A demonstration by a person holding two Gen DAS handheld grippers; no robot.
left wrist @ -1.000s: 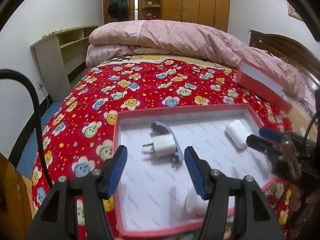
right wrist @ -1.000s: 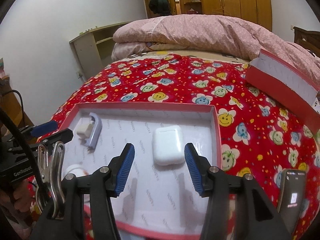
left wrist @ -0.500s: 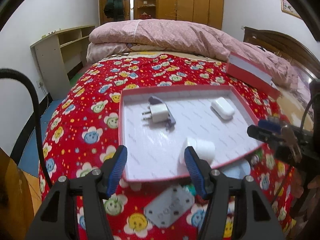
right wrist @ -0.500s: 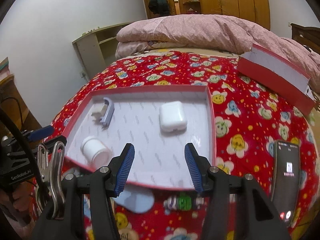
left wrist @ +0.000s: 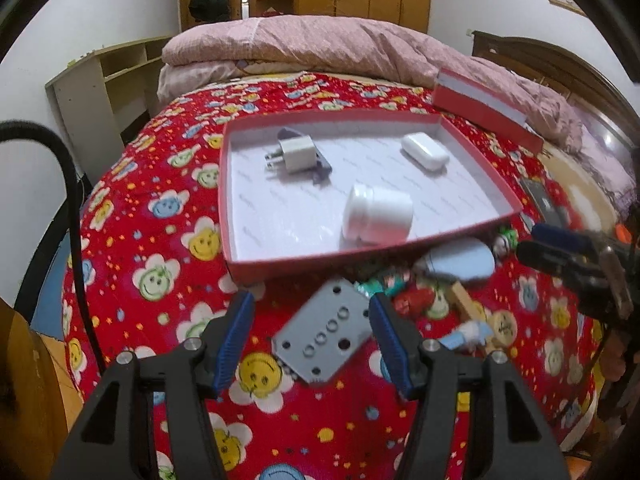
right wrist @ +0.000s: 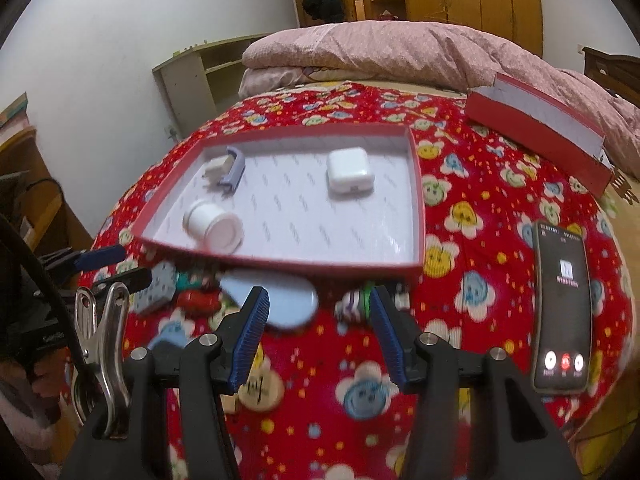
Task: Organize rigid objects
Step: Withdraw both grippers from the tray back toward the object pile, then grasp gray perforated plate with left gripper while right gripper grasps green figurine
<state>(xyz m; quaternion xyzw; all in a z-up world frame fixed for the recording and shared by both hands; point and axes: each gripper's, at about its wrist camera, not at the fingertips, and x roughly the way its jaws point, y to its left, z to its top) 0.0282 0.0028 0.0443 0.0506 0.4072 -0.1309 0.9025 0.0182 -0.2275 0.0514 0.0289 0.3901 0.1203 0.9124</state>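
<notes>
Bottle (left wrist: 377, 216) lies sideways in tray (left wrist: 280, 268), cap toward left rim.

Right tongs (right wrist: 316, 336) gape over a blue disc (right wrist: 276, 300) beside the red tray (right wrist: 416, 200).

Toy clutter (left wrist: 404, 292) motion-blurred, half hidden behind red tray (left wrist: 360, 258) rim.

The bed's red quilt (left wrist: 168, 264) carries a red tray (left wrist: 288, 266), grey plate (left wrist: 324, 338) and phone (right wrist: 562, 304).
</notes>
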